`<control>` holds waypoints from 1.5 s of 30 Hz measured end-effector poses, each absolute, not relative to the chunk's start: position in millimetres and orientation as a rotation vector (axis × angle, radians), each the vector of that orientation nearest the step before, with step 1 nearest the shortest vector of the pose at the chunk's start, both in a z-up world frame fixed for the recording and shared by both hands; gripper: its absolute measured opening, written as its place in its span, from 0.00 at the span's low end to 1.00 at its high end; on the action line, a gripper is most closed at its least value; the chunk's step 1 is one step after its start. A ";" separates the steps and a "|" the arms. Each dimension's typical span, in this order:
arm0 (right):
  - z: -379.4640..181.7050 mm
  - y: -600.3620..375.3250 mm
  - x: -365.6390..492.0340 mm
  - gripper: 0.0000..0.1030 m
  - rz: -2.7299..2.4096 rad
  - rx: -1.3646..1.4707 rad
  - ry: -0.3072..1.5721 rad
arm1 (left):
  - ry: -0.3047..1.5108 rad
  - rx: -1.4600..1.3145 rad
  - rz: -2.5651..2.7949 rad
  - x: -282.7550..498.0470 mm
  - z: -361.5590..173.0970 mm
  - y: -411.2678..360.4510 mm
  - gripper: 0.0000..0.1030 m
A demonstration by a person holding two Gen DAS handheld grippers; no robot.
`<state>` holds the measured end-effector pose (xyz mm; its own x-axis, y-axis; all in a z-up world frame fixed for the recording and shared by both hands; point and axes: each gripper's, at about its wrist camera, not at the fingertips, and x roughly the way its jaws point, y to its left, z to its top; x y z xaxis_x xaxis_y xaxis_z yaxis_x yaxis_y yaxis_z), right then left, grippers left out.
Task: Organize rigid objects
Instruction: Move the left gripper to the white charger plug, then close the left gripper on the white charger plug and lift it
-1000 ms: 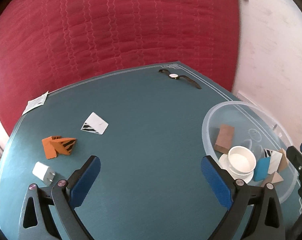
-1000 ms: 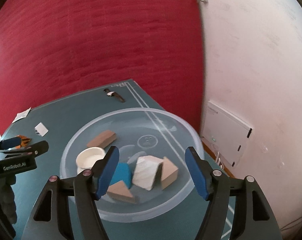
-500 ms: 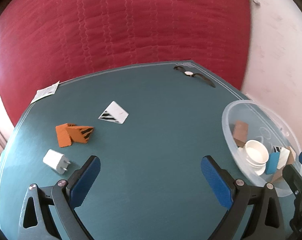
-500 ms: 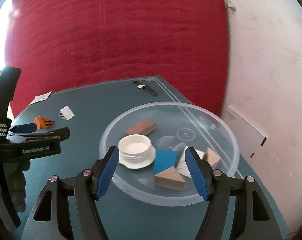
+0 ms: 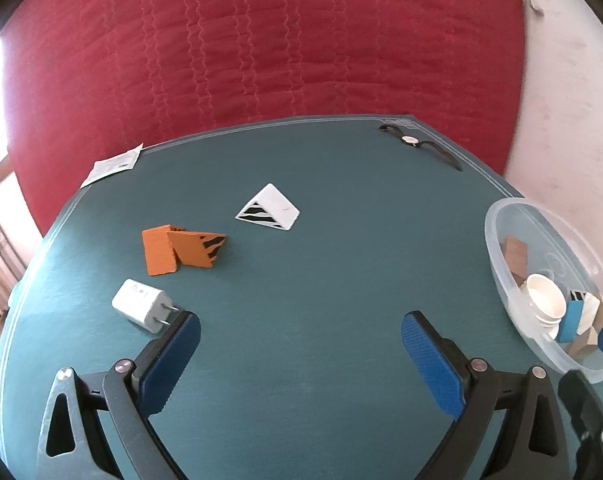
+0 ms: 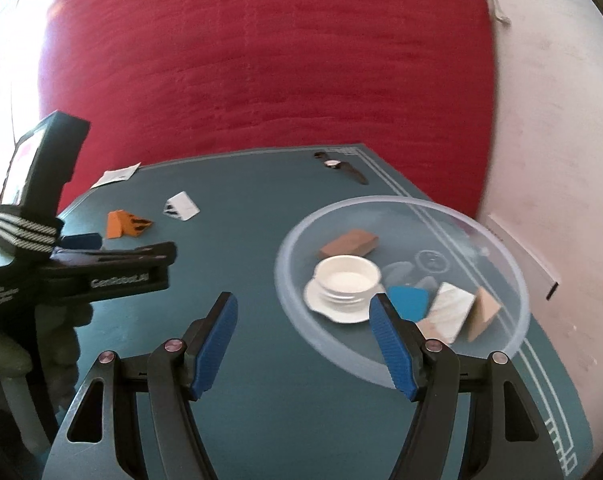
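Note:
On the teal table lie two orange blocks (image 5: 183,249), a white wedge with black stripes (image 5: 270,209) and a white charger plug (image 5: 141,305). My left gripper (image 5: 301,340) hangs open over bare table, its left pad (image 5: 171,354) just right of the plug. A clear plastic bowl (image 6: 497,248) holds a brown block (image 6: 349,242), a white cup on a saucer (image 6: 346,276), a blue block (image 6: 409,302) and pale wooden pieces. My right gripper (image 6: 303,322) is open and empty at the bowl's near-left rim. The same bowl (image 5: 497,240) sits at the right edge of the left wrist view.
A wristwatch (image 5: 417,144) lies at the table's far right corner and a paper slip (image 5: 111,166) at the far left edge. A red quilted cover (image 5: 261,48) rises behind the table, with a pale wall (image 6: 549,120) to the right. The left gripper's body (image 6: 81,272) stands left of the right one.
Both views have swung left: the bowl slid toward the right edge of each frame, and the orange blocks, wedge and plug moved toward the middle of the left view. Neither gripper's opening changed.

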<state>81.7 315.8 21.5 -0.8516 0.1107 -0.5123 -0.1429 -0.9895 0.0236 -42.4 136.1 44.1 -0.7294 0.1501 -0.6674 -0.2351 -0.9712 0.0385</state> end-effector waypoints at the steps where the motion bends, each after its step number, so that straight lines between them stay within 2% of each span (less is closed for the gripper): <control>1: 21.2 314.1 79.5 0.67 2.907 -0.801 0.090 | 0.177 -1.041 2.741 -42.8 44.2 133.7 0.99; 17: 20.9 303.5 95.7 0.67 2.953 -0.859 0.075 | 0.191 -1.062 2.816 -51.6 44.2 92.4 0.99; 28: 17.0 299.8 84.2 0.67 2.976 -0.925 0.078 | 0.110 -1.136 2.917 -72.9 41.3 29.8 0.99; 39: 15.8 282.2 80.3 0.67 3.028 -1.025 0.096 | 0.202 -1.209 2.859 -84.9 26.6 27.5 0.99; 45: 11.5 274.2 74.8 0.67 3.026 -1.061 0.114 | 0.196 -1.251 2.803 -92.9 20.4 30.0 0.99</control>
